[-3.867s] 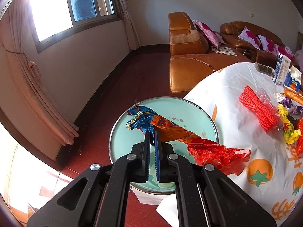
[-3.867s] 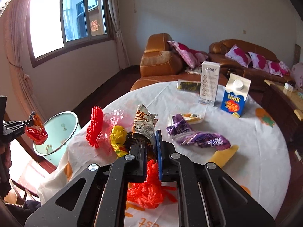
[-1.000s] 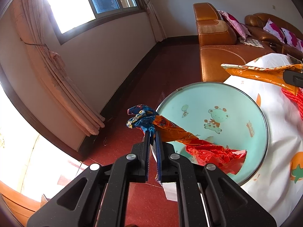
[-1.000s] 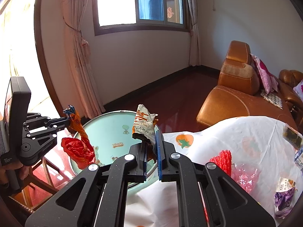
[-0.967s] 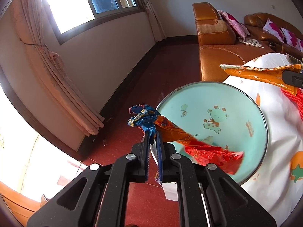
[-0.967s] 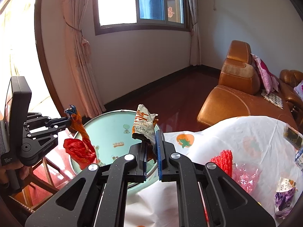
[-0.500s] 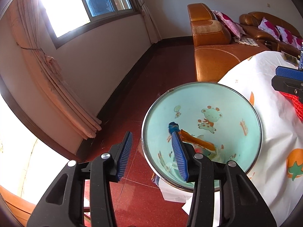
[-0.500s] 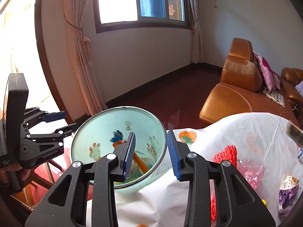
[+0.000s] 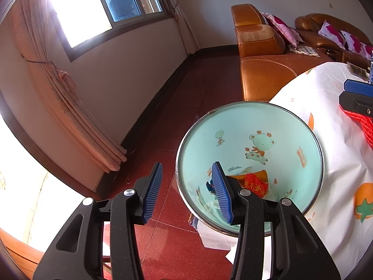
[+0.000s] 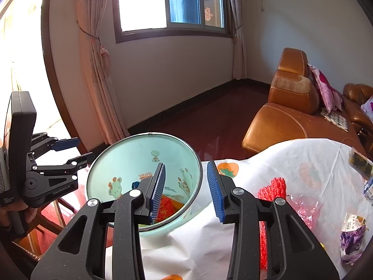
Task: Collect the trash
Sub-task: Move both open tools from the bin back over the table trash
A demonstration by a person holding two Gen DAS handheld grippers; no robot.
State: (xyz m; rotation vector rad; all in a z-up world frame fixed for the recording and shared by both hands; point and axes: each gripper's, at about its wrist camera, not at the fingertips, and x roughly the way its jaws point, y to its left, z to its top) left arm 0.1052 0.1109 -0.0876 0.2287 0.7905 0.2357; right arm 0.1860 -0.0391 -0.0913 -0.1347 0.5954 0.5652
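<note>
Grippers: we hold the left gripper (image 9: pixel 187 190) and right gripper (image 10: pixel 185 187) with jaws spread wide and nothing between them, each poised above the basin
Basin: mint-green enamel basin (image 9: pixel 279 126) with cartoon animals sits beside the table edge, low enough, we judge, that trash can fall into it from above
Collected trash: 2 crumpled snack wrappers, 1 red-orange (image 9: pixel 255 183) and 1 with a blue twisted end (image 9: pixel 209 185), lie at the basin's bottom
Remaining trash: red mesh netting (image 10: pixel 275 186), pink crinkled plastic (image 10: pixel 305 206) and a purple wrapper (image 10: pixel 352 236) lie on the white tablecloth (image 10: pixel 256 170), apart from the basin
Progress: we judge the job partly done; several pieces wait on the table
Next: we would swing the right gripper toward the netting, the nearest piece
</note>
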